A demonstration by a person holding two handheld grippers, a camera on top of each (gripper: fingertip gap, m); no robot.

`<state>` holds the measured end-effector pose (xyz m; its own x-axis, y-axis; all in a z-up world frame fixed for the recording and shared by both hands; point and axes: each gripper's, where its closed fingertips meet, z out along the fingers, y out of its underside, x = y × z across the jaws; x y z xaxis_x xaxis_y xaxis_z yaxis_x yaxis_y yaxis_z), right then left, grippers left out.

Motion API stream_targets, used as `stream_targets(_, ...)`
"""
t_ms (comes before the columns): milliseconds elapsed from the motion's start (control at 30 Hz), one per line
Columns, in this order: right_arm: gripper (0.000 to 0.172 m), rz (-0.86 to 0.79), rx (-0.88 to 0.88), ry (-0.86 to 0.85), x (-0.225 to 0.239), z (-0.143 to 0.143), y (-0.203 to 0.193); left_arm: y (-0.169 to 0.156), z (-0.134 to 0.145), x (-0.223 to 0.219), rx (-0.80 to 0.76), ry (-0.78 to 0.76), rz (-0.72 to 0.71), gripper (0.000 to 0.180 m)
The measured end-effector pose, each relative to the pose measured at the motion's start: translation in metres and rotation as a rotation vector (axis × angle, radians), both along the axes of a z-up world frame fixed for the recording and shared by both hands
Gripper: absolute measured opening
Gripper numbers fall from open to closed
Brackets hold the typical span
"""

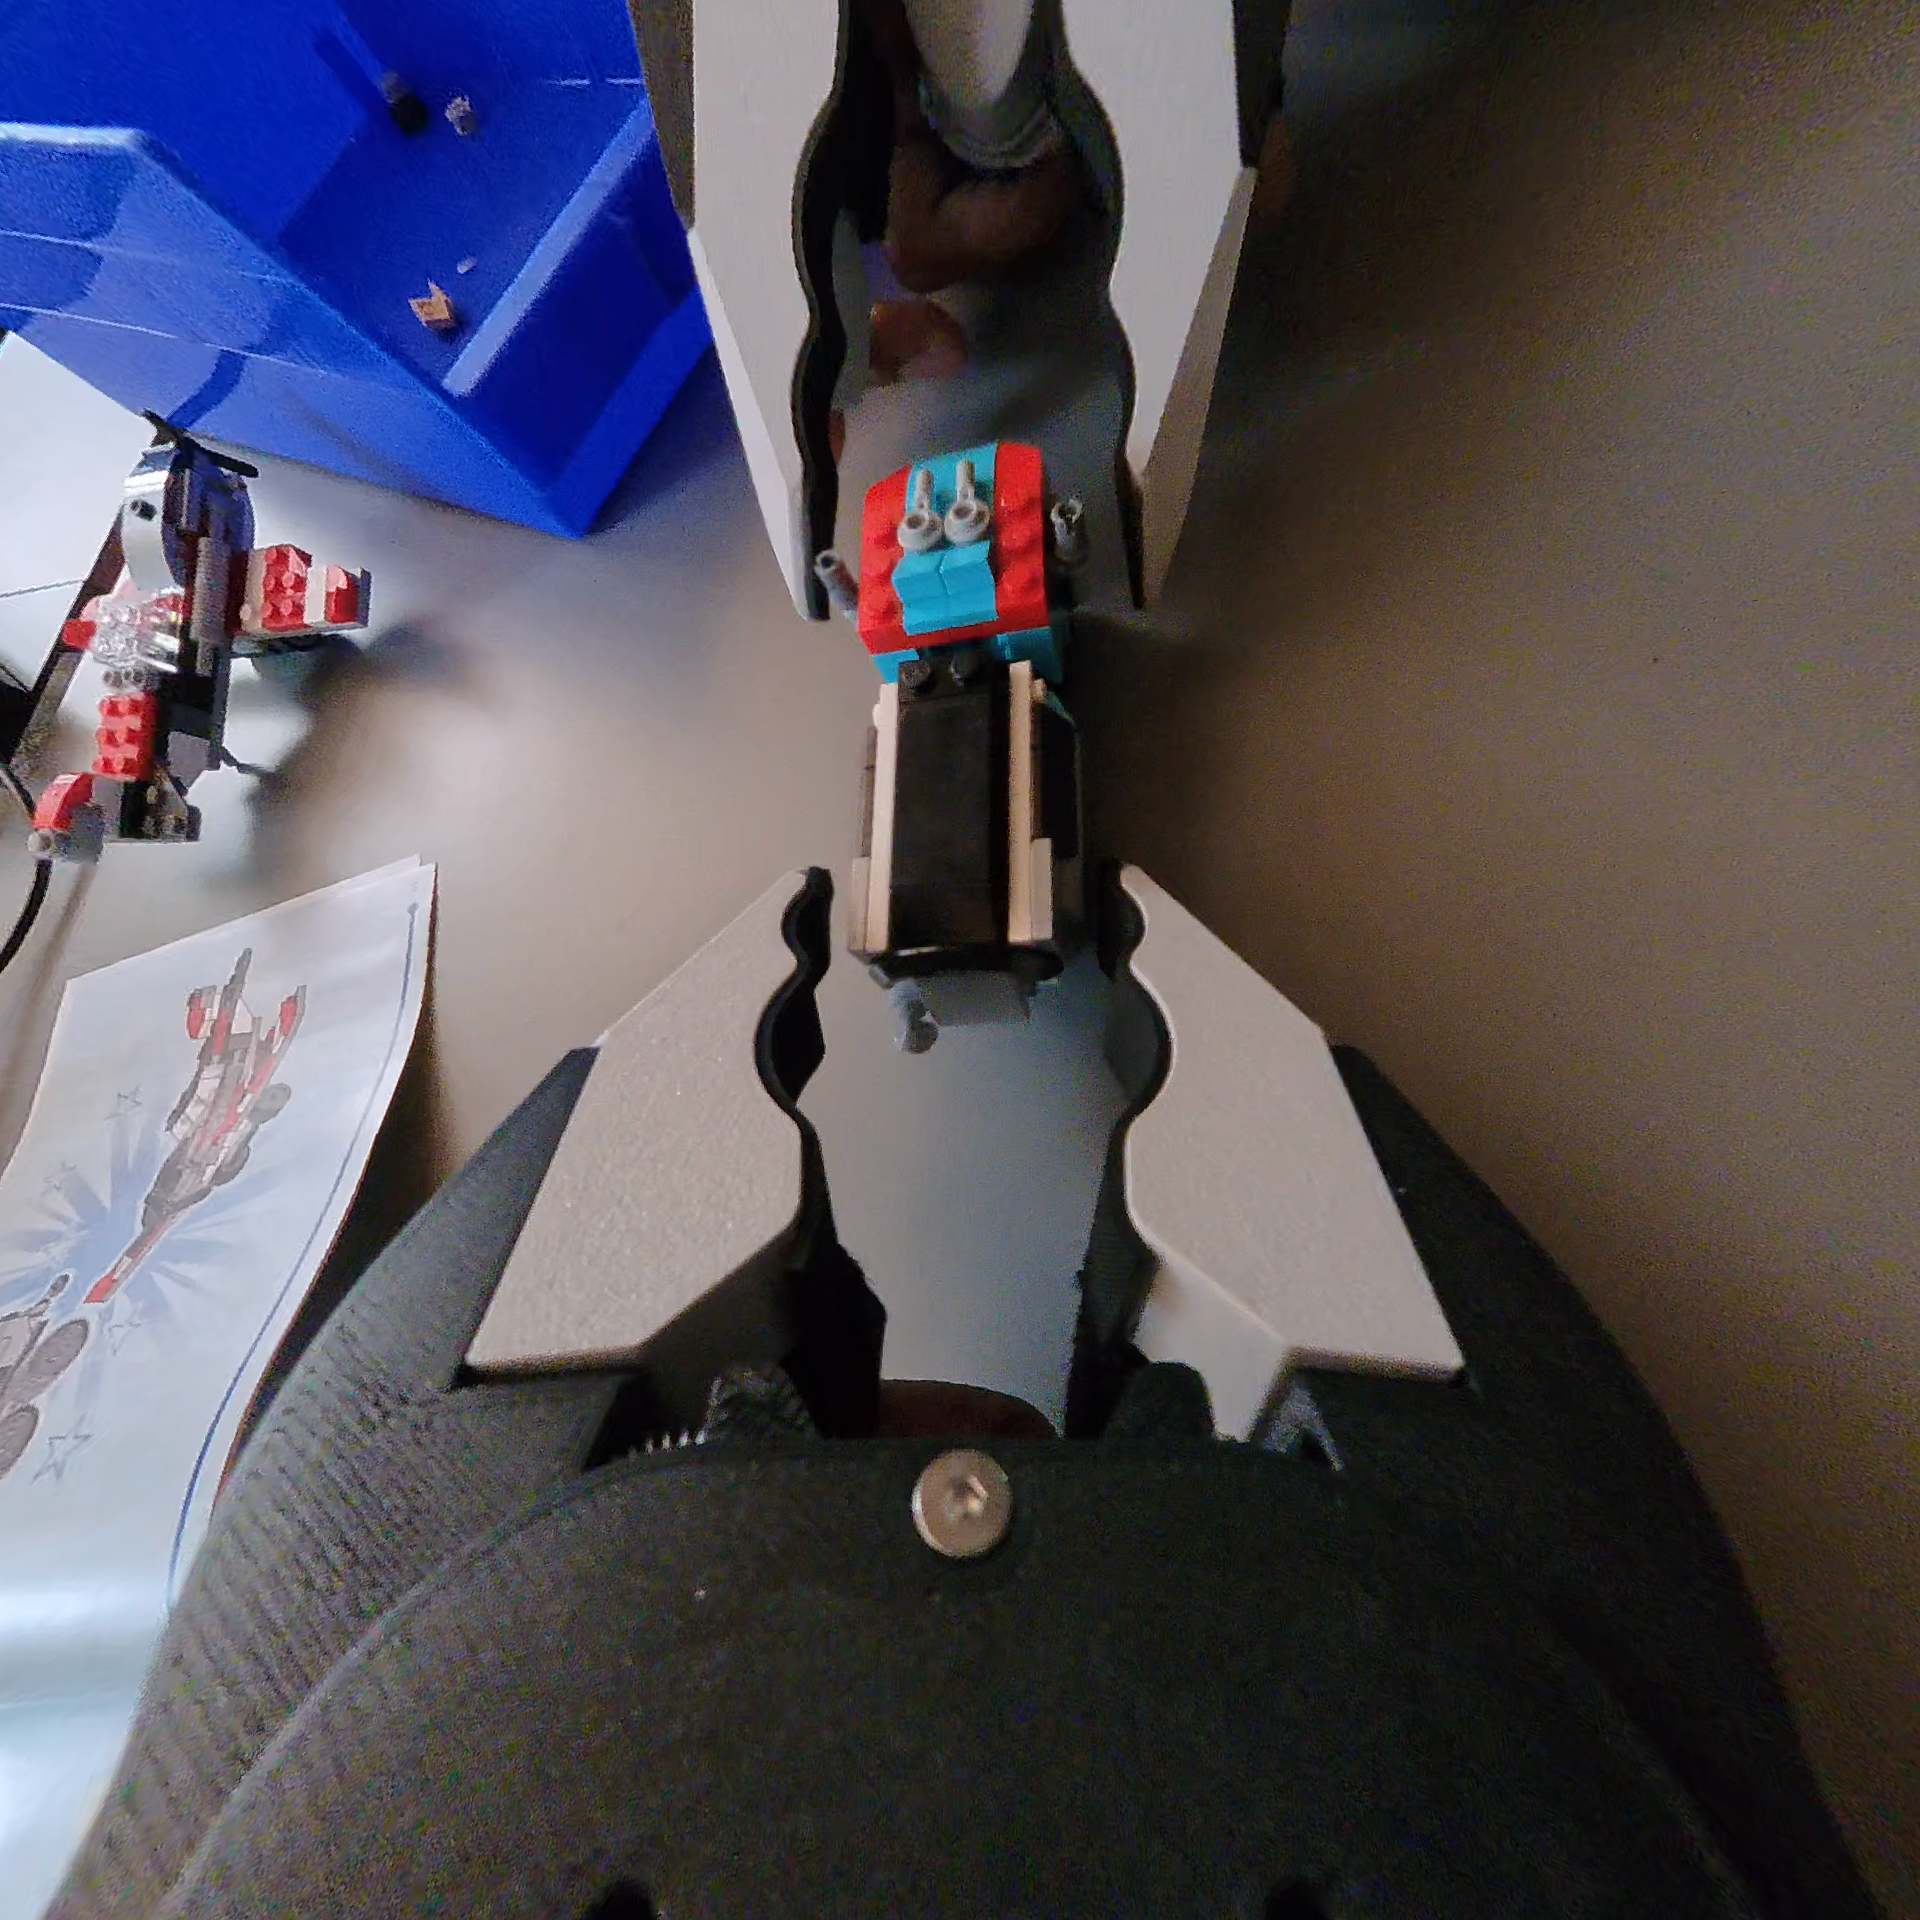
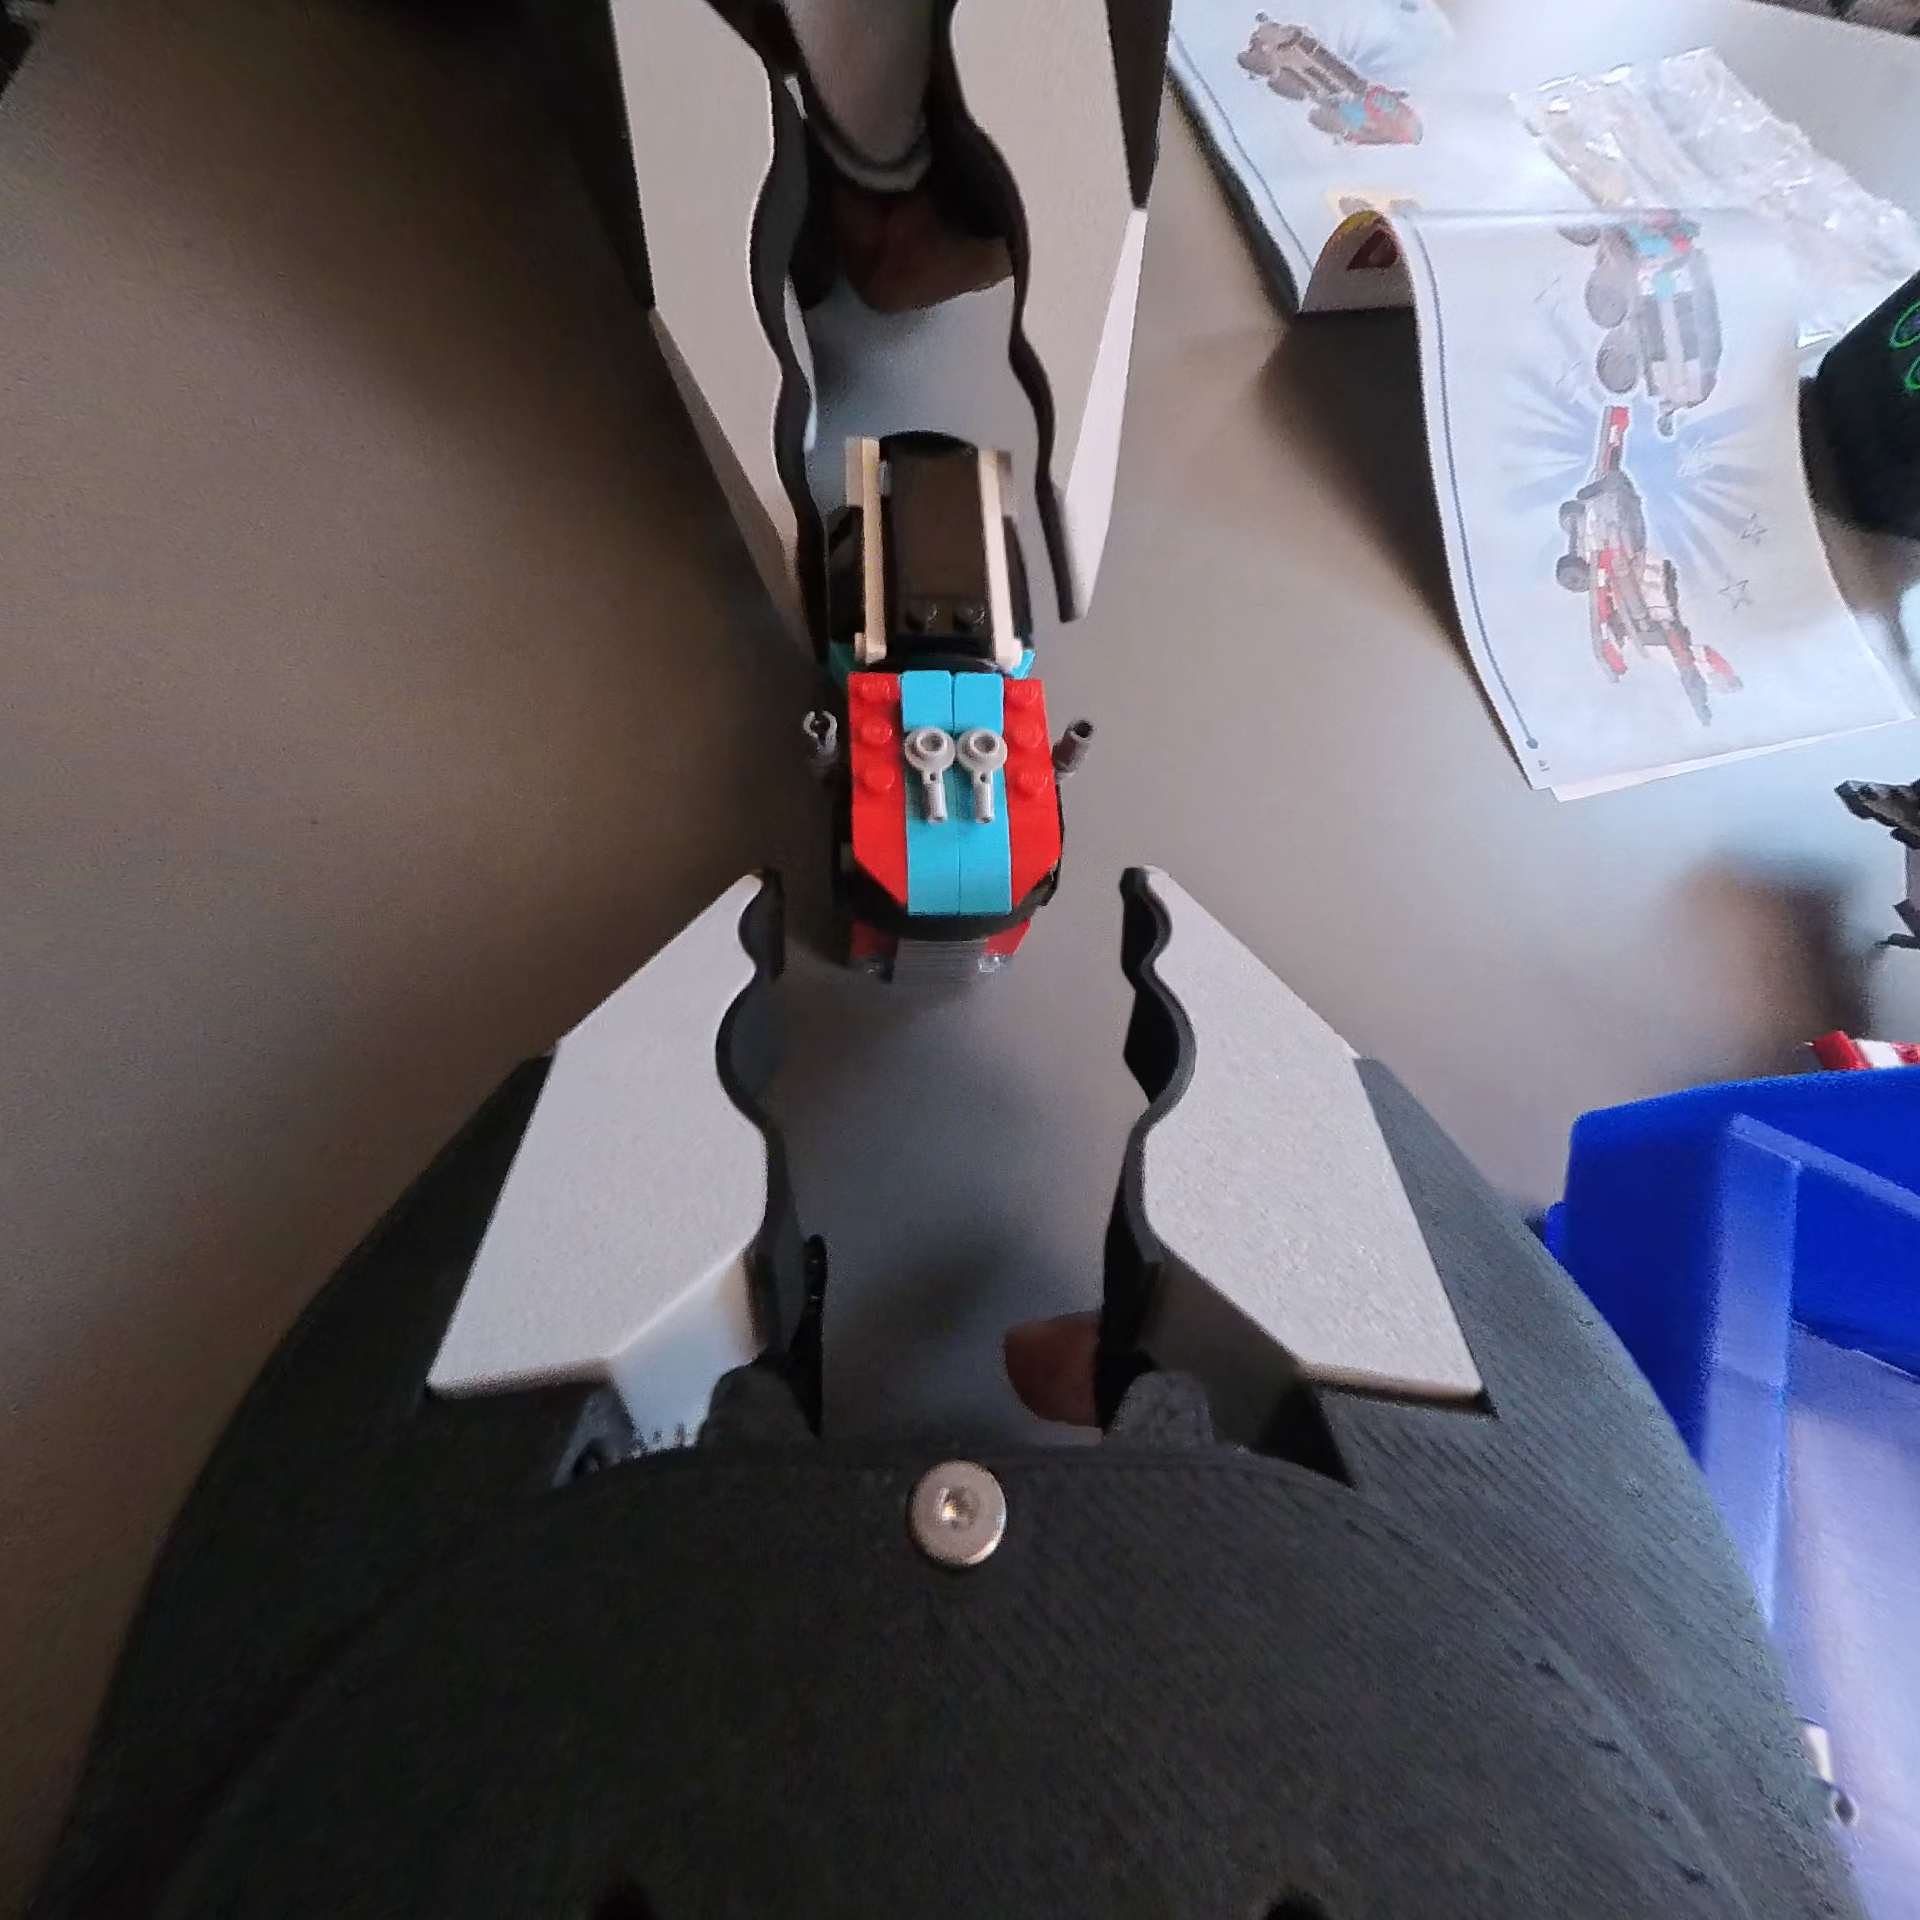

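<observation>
Left gripper (image 1: 961, 925) and right gripper (image 2: 940, 925) both gape around the red, turquoise and black brick car (image 1: 961, 727), pads clear. Open grey tabletop (image 1: 1455, 727) flanks them; no writing legible.

brick car (image 1: 961, 727) blocked both ends, blue bin (image 1: 312, 260) near, far side open

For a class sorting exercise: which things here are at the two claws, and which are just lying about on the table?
At the claws:
- brick car, standing between the open left claw and the open right claw

Lying about:
- blue bin
- second brick model
- instruction booklet
- clear plastic bag
</observation>
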<state>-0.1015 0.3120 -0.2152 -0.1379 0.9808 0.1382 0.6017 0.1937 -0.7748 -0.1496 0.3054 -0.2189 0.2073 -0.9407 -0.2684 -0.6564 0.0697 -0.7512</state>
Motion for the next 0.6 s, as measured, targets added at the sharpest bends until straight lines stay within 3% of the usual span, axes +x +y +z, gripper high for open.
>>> stream_targets(267, 0.070, -0.019, 0.050, 0.016, -0.008, 0.002, 0.001, 0.002, 0.006, -0.018, -0.101, -0.073, 0.026, 0.062)
stream_targets(367, 0.046, -0.027, 0.095, 0.007, -0.011, 0.000, 0.003, 0.002, 0.011, -0.020, -0.263, -0.154, 0.073, 0.065)
stream_targets(600, 0.046, 0.004, 0.341, 0.073, -0.016, 0.008, 0.010, 0.001, 0.030, -0.020, -0.721, -0.431, 0.168, 0.075)
